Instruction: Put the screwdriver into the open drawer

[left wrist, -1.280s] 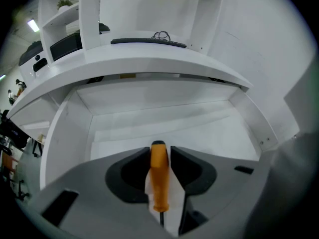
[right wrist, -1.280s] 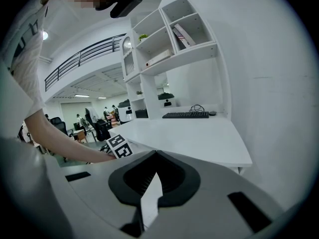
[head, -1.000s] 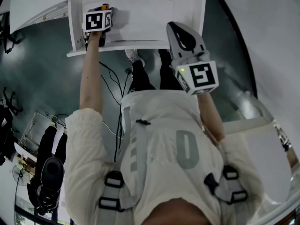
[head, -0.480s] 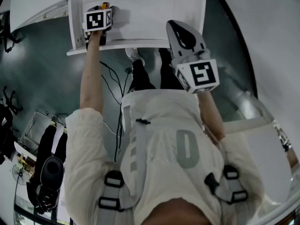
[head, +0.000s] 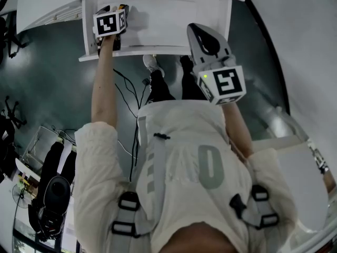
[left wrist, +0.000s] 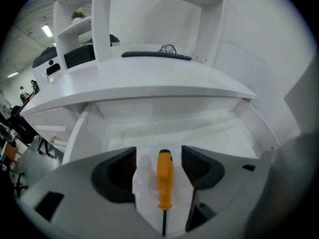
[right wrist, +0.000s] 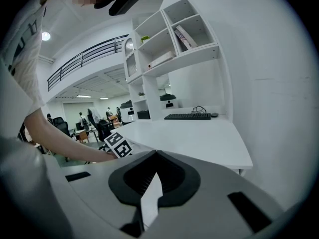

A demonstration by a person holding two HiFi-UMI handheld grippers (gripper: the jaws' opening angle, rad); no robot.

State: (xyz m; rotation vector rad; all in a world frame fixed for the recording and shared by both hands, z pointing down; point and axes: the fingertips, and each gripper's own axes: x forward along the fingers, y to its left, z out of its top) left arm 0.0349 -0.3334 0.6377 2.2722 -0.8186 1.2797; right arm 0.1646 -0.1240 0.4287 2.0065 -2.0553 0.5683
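The screwdriver (left wrist: pixel 164 178), with an orange handle and a dark shaft, lies on the white floor of the open drawer (left wrist: pixel 164 131). My left gripper (left wrist: pixel 159 156) hangs over it pointing steeply down. Its jaws have just been opening and now stand wide, with the screwdriver between them but clear of both pads. In the head view the left gripper (head: pixel 112 9) is over the left end of the drawer (head: pixel 152 50), and a bit of the orange screwdriver (head: pixel 120 7) shows beside its marker cube. My right gripper (head: pixel 199 31) stays in front of the drawer's right end, shut and empty (right wrist: pixel 155 153).
The white desk top (left wrist: pixel 149 83) overhangs the drawer and carries a dark keyboard (left wrist: pixel 157 55) under white shelves. A wall bounds the desk on the right. Below the drawer front are the person's legs and loose cables (head: pixel 126 88) on the grey floor.
The left gripper has edged slightly upward over the drawer's left end. The right gripper has kept its place.
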